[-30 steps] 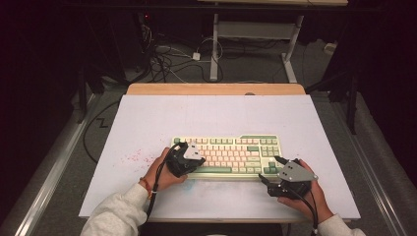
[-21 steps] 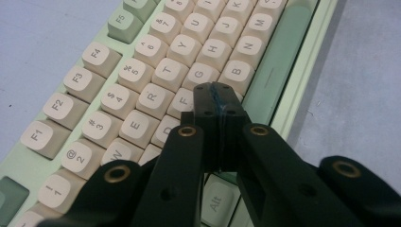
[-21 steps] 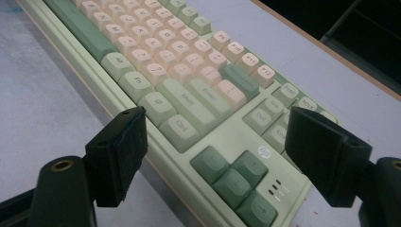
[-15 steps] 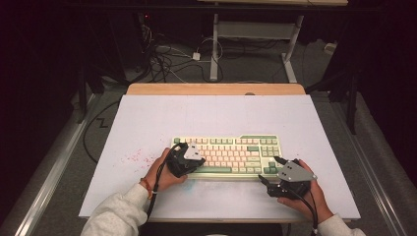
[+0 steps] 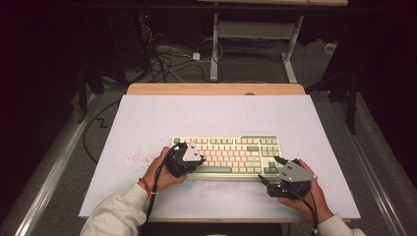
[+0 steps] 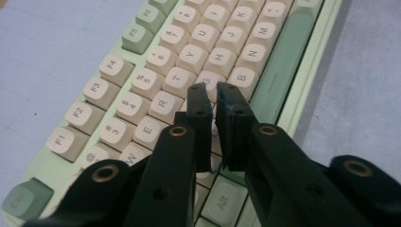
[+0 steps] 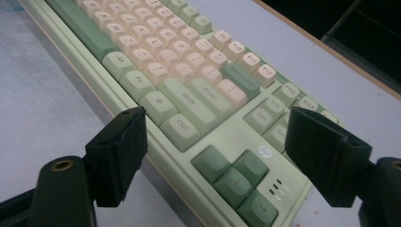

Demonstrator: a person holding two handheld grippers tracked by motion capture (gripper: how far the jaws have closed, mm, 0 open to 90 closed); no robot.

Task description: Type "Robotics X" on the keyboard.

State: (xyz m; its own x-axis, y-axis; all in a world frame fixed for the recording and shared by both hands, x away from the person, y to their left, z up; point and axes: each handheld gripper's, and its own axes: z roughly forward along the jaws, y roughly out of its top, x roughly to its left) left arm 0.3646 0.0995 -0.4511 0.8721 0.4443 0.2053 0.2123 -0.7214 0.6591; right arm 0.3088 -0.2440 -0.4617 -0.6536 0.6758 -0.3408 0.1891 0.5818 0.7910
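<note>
Since the earlier frame the hands and the keyboard (image 5: 228, 155) have kept their places; the one change is at the left gripper (image 6: 213, 94), whose jaws have just been opening by a sliver, with nothing caught between them. In the left gripper view they stand nearly together, a narrow slit between the pads, tips poised over the cream letter keys near G and V, just beside the long green space bar (image 6: 283, 61). Whether the tips touch a keycap cannot be told.

The mint-green keyboard with cream and green keys lies on the pale counter (image 5: 147, 123), a little right of its middle, long side facing the person. In the high view the left gripper (image 5: 193, 158) sits over the keyboard's left part, while the right gripper (image 5: 269, 169) rests at its near right corner.

The right gripper (image 7: 217, 151) has its jaws spread wide, straddling the keyboard's corner by the green arrow keys (image 7: 236, 177), pads clear of the case.
</note>
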